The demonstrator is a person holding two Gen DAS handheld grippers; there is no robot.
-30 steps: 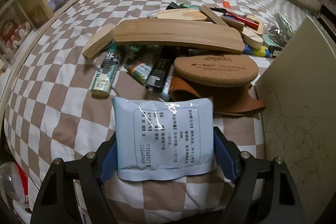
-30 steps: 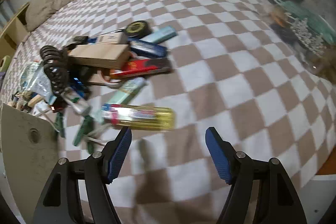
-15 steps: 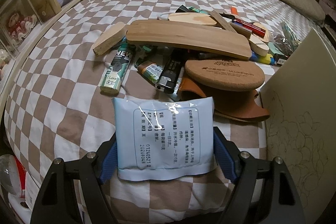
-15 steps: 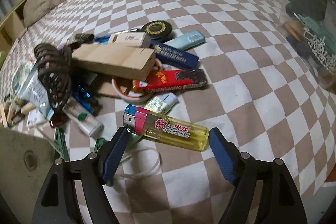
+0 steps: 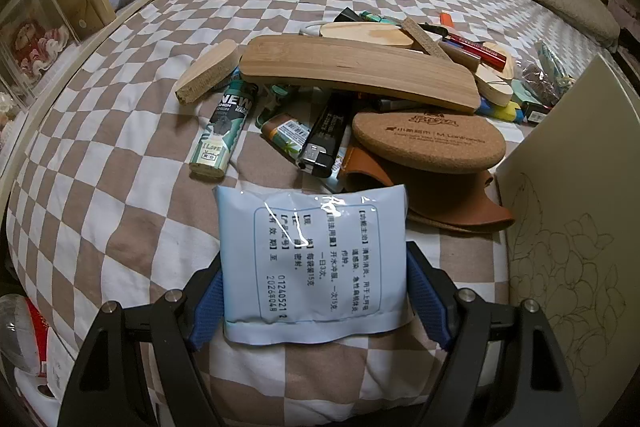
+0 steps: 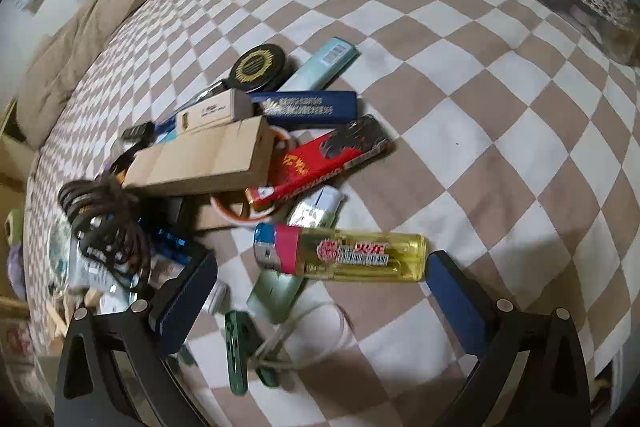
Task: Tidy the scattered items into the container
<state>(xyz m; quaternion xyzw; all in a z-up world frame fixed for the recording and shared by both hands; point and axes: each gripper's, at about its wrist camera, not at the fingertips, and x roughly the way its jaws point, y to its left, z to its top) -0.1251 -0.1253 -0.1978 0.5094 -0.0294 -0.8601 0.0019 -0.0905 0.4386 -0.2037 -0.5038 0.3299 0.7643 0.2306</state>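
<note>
Two grips differ: the left gripper (image 5: pixel 312 301) clamps a pale blue printed sachet (image 5: pixel 312 259) for carrying, while the right gripper's (image 6: pixel 320 291) fingers, opening wide, straddle a yellow translucent lighter (image 6: pixel 340 253) at lower centre to grasp it.

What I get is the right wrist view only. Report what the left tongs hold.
Observer: The left tongs are shut on a pale blue sachet, with the pads on its two side edges.
Operator: Name what lies just beyond it.
Observer: A black lighter lies past its top edge, beside a cork disc.
Operator: Say what lies farther back.
Observer: A long wooden board lies behind both, covering the lighter's far end.
</note>
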